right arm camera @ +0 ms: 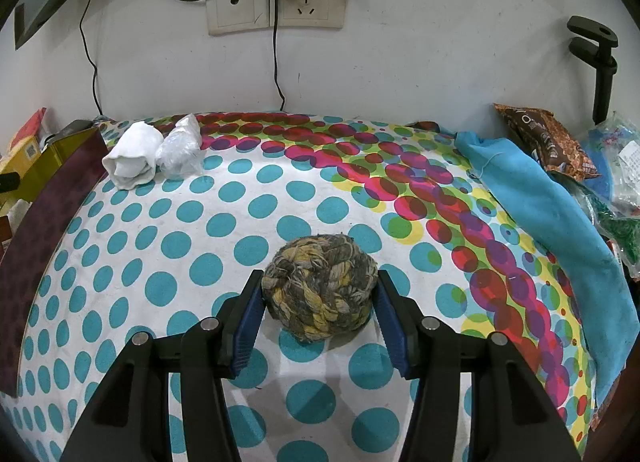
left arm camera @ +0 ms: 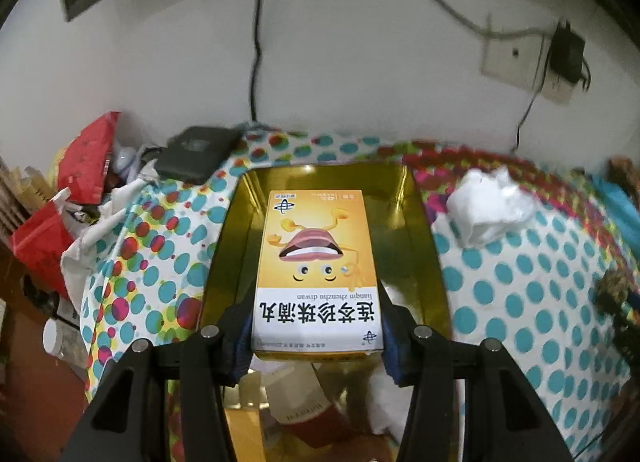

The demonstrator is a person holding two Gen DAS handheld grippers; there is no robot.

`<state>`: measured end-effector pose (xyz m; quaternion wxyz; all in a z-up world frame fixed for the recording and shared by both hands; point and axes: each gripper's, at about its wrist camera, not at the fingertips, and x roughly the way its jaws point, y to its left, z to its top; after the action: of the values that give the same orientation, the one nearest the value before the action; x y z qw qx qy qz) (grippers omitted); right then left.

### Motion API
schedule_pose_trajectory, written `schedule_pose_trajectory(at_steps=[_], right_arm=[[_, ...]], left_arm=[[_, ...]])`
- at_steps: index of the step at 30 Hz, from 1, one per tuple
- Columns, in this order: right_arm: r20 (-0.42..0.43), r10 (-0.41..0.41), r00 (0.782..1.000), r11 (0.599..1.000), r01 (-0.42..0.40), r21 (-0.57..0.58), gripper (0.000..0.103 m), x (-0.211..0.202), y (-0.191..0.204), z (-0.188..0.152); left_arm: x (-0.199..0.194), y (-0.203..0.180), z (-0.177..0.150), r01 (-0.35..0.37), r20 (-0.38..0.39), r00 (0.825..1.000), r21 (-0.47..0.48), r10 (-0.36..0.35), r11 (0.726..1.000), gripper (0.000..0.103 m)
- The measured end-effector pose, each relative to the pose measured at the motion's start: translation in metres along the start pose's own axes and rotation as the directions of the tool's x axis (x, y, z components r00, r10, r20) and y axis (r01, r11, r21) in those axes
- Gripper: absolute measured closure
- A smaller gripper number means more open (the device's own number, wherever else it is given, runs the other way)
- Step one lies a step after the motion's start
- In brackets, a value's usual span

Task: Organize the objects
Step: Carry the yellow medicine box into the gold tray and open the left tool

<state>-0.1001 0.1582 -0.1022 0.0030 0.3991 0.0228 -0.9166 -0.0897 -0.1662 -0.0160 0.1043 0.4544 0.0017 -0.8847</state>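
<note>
My left gripper point(left arm camera: 316, 326) is shut on a yellow and white medicine box point(left arm camera: 316, 270) with a cartoon mouth, held over the open gold tin point(left arm camera: 424, 230). Inside the tin, under the box, lie a white cup with a red base point(left arm camera: 304, 402) and white wads. My right gripper point(right arm camera: 320, 306) has its blue pads on both sides of a grey and yellow rope ball point(right arm camera: 320, 286) that rests on the dotted cloth point(right arm camera: 200, 222). A rolled white cloth point(right arm camera: 134, 160) and a crumpled plastic bag point(right arm camera: 180, 150) lie at the back left. The tin also shows in the right wrist view point(right arm camera: 60, 158).
A black pouch point(left arm camera: 196, 154) and red bags point(left arm camera: 84, 166) lie left of the tin. White wads point(left arm camera: 488, 206) lie right of it. A blue towel point(right arm camera: 552, 218), snack bags point(right arm camera: 544, 142) and a black clamp point(right arm camera: 596, 58) are at the right. Wall sockets point(right arm camera: 276, 2) with cables hang behind.
</note>
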Motion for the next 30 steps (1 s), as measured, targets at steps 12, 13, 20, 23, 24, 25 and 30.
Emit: schedule_pose_trajectory(at_steps=[12, 13, 20, 23, 24, 25, 30], right_arm=[[0.000, 0.000, 1.000, 1.000, 0.000, -0.001, 0.052, 0.000, 0.000, 0.000], [0.000, 0.000, 1.000, 1.000, 0.000, -0.001, 0.052, 0.000, 0.001, 0.000], [0.000, 0.000, 1.000, 1.000, 0.000, -0.002, 0.052, 0.000, 0.000, 0.000], [0.000, 0.001, 1.000, 1.000, -0.001, -0.002, 0.052, 0.000, 0.001, 0.000], [-0.001, 0.001, 1.000, 1.000, -0.001, -0.002, 0.052, 0.000, 0.000, 0.000], [-0.001, 0.001, 1.000, 1.000, -0.001, -0.003, 0.052, 0.000, 0.001, 0.000], [-0.001, 0.002, 1.000, 1.000, -0.002, -0.003, 0.052, 0.000, 0.000, 0.000]], left_arm=[[0.036, 0.012, 0.014, -0.036, -0.074, 0.997, -0.009, 0.036, 0.999, 0.052], [0.038, 0.013, 0.015, -0.035, -0.076, 0.996, -0.014, 0.034, 0.999, 0.052], [0.049, 0.009, 0.024, -0.058, -0.095, 0.994, 0.006, 0.058, 0.998, 0.051], [0.053, 0.008, 0.026, -0.065, -0.104, 0.992, 0.006, 0.066, 0.998, 0.051], [0.054, 0.009, 0.026, -0.069, -0.109, 0.992, -0.002, 0.068, 0.998, 0.051], [0.055, 0.008, 0.027, -0.070, -0.114, 0.991, -0.004, 0.069, 0.998, 0.051], [0.062, 0.013, 0.024, -0.086, -0.140, 0.987, -0.021, 0.082, 0.996, 0.051]])
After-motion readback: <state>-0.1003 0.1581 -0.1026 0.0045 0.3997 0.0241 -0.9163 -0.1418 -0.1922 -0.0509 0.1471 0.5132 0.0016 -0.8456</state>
